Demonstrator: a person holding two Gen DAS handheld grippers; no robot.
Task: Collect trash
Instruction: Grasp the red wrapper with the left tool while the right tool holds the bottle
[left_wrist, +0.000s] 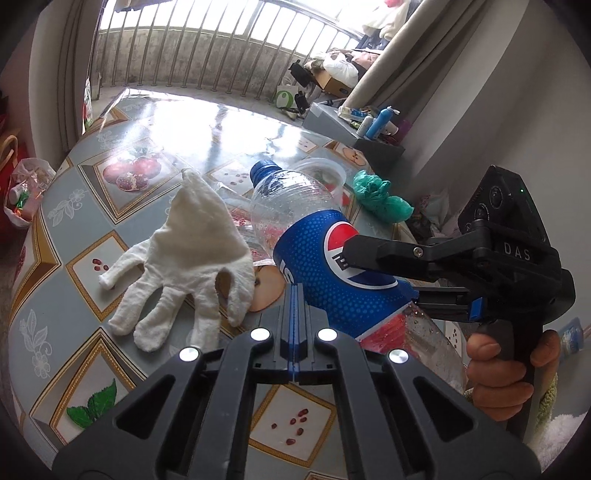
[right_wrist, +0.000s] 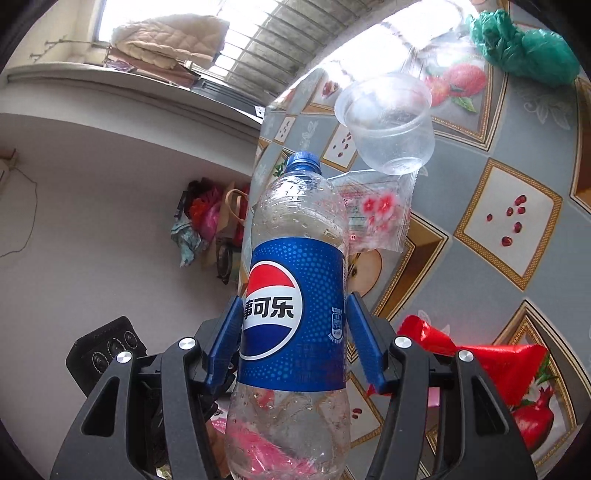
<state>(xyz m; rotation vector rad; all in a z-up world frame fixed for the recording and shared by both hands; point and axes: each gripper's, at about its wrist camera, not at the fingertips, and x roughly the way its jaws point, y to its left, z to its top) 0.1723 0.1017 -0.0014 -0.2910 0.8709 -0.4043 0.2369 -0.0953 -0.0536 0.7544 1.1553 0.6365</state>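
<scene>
Bottle (right_wrist: 291, 295): clear ribbed plastic | right gripper (right_wrist: 291, 339): clamped | glove (left_wrist: 184, 258): white knit

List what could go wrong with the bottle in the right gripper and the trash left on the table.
1. The right gripper pinches the bottle on its smooth label; the thin, empty plastic could slip or buckle.
2. Swinging the long bottle may knock over the clear cup just beyond its cap.
3. The left gripper is shut and empty beside the white glove; it could shove the glove instead of picking it up.
</scene>
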